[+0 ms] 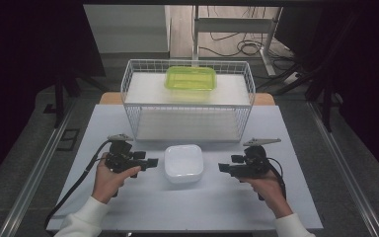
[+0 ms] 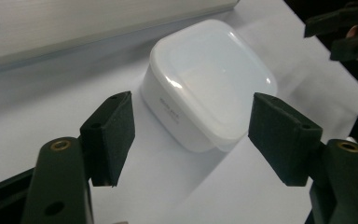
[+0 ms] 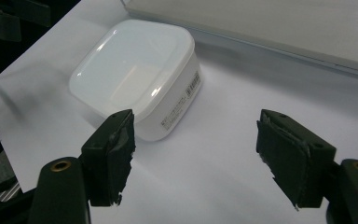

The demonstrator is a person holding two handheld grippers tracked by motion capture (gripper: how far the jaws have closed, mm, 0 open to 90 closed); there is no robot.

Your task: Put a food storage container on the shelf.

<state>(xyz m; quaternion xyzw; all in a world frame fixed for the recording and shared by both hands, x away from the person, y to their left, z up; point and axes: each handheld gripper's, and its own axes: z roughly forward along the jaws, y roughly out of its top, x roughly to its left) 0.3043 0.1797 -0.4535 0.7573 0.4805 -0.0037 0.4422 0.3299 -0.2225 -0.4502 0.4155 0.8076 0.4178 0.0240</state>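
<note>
One white lidded box (image 1: 183,163) sits flat on the table (image 1: 143,202), midway between our two hands and just in front of a white wire basket (image 1: 187,101), which holds a green lidded container (image 1: 191,78) on its upper shelf. We judge the work to be at its very start: the white box rests untouched with its lid on, so grasping it and moving it are still to come. Our left gripper (image 1: 154,162) points at the box from the left, near it but apart, its jaws spread wide with nothing between them; in the left gripper view (image 2: 191,135) the box (image 2: 209,81) lies just beyond the pads. Our right gripper (image 1: 222,168) faces it from the right, likewise wide and empty, the box (image 3: 137,74) ahead in the right gripper view (image 3: 196,154).
</note>
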